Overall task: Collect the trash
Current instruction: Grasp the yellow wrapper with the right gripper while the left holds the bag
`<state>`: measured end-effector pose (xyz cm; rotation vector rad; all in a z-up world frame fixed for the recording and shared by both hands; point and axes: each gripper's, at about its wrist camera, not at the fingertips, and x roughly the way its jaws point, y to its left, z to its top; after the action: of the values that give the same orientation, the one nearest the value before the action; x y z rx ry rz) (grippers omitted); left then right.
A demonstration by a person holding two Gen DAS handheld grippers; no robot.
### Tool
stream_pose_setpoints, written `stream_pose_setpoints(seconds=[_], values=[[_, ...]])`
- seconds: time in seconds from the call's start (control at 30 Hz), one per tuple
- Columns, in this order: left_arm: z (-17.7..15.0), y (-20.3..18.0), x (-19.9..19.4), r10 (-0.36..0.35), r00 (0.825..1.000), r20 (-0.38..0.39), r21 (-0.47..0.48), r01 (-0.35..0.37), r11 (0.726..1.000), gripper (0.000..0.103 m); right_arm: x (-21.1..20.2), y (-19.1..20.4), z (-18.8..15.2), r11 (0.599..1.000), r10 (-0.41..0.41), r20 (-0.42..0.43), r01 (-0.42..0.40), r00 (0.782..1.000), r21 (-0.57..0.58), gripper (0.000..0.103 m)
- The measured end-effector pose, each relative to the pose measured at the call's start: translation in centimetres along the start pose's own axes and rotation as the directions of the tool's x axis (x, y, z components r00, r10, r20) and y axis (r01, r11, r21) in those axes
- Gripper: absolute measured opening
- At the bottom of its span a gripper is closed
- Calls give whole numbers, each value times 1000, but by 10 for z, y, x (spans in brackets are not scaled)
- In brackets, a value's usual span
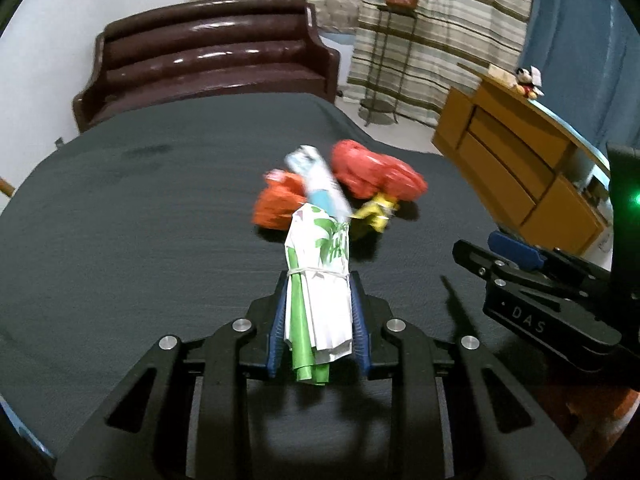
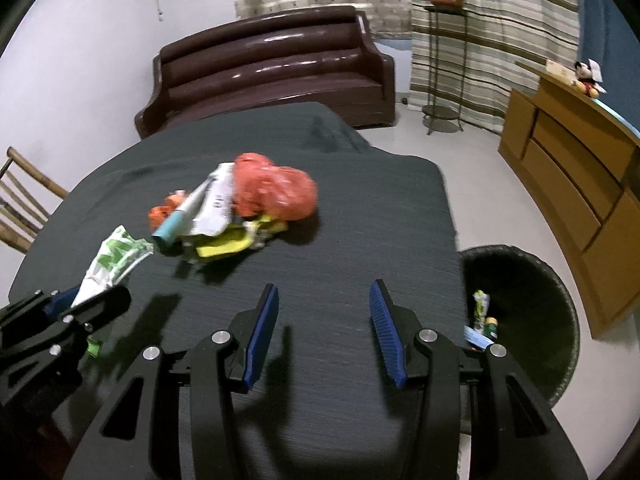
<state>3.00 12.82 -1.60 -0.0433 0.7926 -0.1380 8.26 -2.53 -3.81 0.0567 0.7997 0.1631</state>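
The black left gripper (image 1: 320,312) with blue pads is clamped, angled downward; the matching right gripper (image 2: 324,328) stands parted and empty.

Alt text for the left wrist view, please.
The left gripper clamps a folded green-and-white paper wrapper bound by a rubber band above a dark table. Beyond lies a pile of orange, red and yellow trash.

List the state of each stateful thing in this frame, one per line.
Left tongs: shut on the banded paper bundle.
Paper bundle: folded, rubber-banded, lifted off the table.
Right tongs: open, empty.
Trash bin: open-topped, a few pieces already inside.
Red plastic bag: crumpled, lying on the table in the trash pile.
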Motion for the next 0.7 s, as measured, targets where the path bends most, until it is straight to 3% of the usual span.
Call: stream_pose_setpoints(seconds=[0.37, 0.7], values=[[4, 69, -8, 101, 995, 12, -72, -99, 992, 27, 13, 53, 18, 996, 50, 10, -49, 999, -69, 53], [-3, 84, -4, 97, 995, -9, -85, -97, 992, 27, 36, 65, 23, 998, 21, -26, -23, 999, -60, 55]])
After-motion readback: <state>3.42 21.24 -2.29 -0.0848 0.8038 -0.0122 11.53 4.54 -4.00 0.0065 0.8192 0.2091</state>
